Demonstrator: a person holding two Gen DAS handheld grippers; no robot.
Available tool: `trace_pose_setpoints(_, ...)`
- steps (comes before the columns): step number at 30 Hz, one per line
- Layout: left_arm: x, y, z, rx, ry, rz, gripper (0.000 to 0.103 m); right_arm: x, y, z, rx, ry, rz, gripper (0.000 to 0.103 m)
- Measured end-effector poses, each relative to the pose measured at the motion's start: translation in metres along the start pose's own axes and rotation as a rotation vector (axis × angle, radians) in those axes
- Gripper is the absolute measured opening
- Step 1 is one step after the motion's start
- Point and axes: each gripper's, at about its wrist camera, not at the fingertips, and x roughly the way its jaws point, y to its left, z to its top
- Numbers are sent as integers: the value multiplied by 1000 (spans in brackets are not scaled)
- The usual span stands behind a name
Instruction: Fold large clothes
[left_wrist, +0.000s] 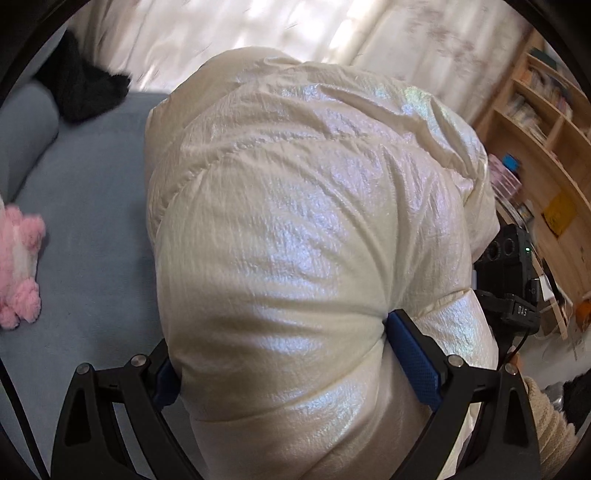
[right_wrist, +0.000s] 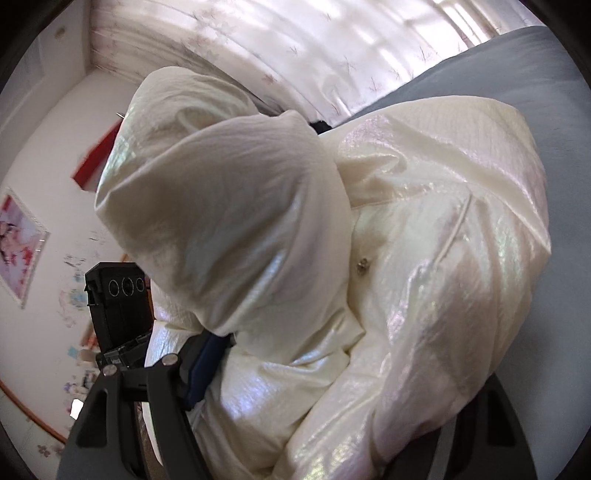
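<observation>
While a grey-blue sofa (left_wrist: 92, 206) is seen beneath it, a puffy cream jacket (left_wrist: 295, 206) is held bunched above the cushions. Thick folds are clamped between the blue pads of the left tongs (left_wrist: 291, 354), spread wide. The right tongs (right_wrist: 332, 373) are likewise closed around bulky padding. A pink plush toy (left_wrist: 18, 266) is seen on the sofa's left.

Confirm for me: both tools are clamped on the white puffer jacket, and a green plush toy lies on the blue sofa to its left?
Not quite: the plush toy is pink, not green, as the left wrist view shows. The rest stands: both tools grip the white puffer jacket over the blue sofa.
</observation>
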Motion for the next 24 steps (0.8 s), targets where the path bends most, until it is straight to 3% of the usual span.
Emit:
trace_pose_setpoints(3, 30, 58, -15, -81, 67, 13, 99, 51, -24, 2, 24, 58, -96, 76)
trace_pose_setpoints(6, 37, 88, -32, -121, 48, -40, 103, 74, -50, -12, 69, 56, -74, 80)
trace_pose_setpoints(10, 31, 86, -41, -86, 52, -33, 103, 82, -39, -20, 16, 56, -93, 86)
trace_pose_setpoints(11, 38, 90, -28, -77, 59, -19, 103, 77, -33, -15, 6, 61, -104, 87)
trace_pose_setpoints(12, 49, 97, -5, -67, 65, 2, 103, 74, -29, -15, -6, 69, -121, 87)
trace_pose_setpoints(13, 45, 91, -3, -49, 71, 31, 103, 94, -22, -23, -17, 73, -133, 87)
trace_pose_setpoints(16, 32, 74, 3, 12, 64, 114, 103, 94, 4, -33, -55, 84, -197, 87)
trace_pose_setpoints(24, -16, 43, 21, 84, -67, 161, 103, 65, 34, -42, -142, 62, -287, 87)
